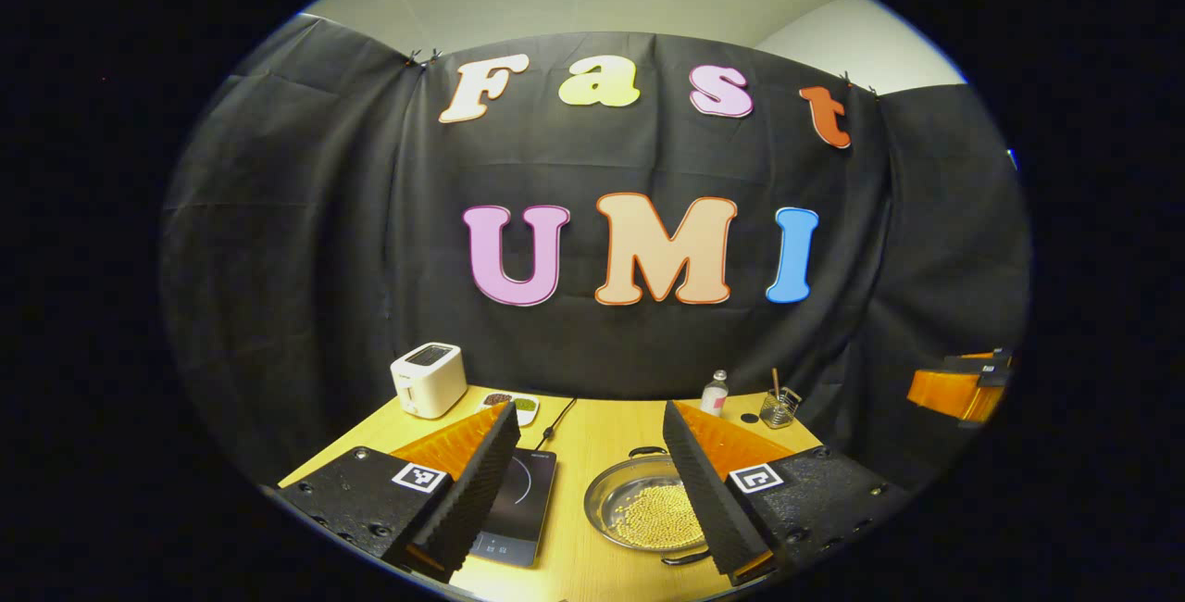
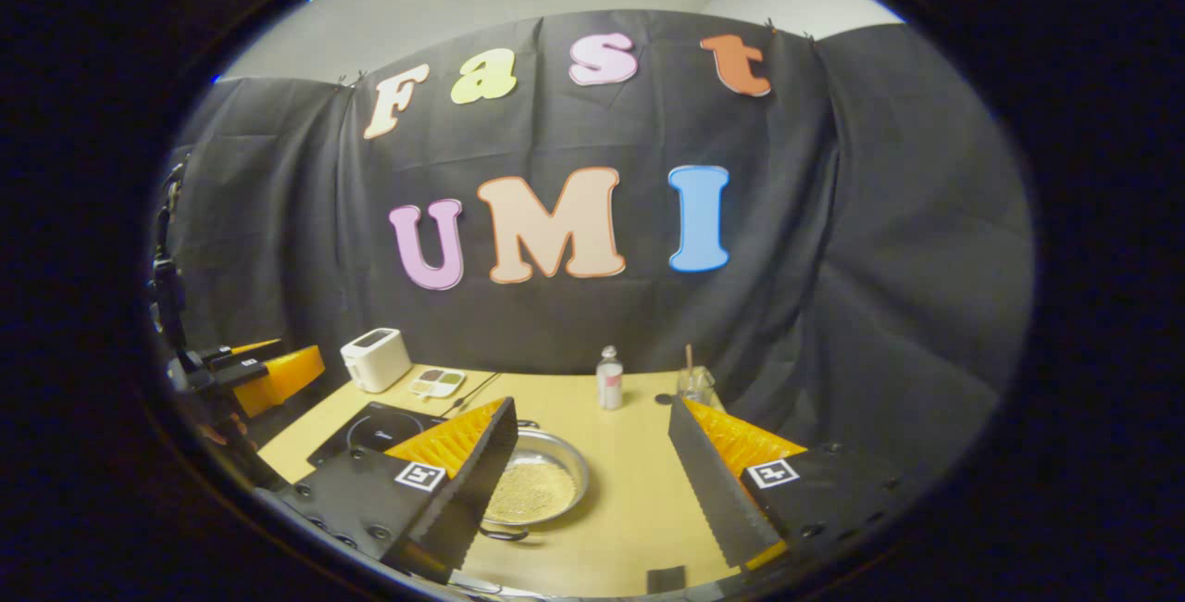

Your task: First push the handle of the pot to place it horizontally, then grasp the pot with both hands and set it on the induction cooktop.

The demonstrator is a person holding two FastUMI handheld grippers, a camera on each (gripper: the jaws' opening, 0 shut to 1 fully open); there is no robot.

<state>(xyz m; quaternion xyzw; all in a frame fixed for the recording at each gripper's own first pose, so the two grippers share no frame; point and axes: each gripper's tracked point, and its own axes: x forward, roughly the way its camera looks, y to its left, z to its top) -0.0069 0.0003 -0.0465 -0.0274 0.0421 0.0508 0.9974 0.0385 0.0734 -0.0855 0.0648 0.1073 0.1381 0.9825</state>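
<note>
- Left gripper (image 1: 588,491) spread wide, empty, raised over the bench (image 1: 592,435).
- Right gripper (image 2: 592,482) likewise released, holding nothing.
- Pot (image 1: 639,509) full of small beads, resting on the bench just right of the cooktop (image 1: 518,500), handles pointing near and far.
- Best to lower one fingertip beside the near handle (image 1: 685,558), then nudge sideways slowly, so as to turn the pot without sliding it or spilling.

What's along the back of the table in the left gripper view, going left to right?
White toaster → small divided dish of seasonings → black power cord → small clear bottle → wire-mesh holder with a stick.
</note>
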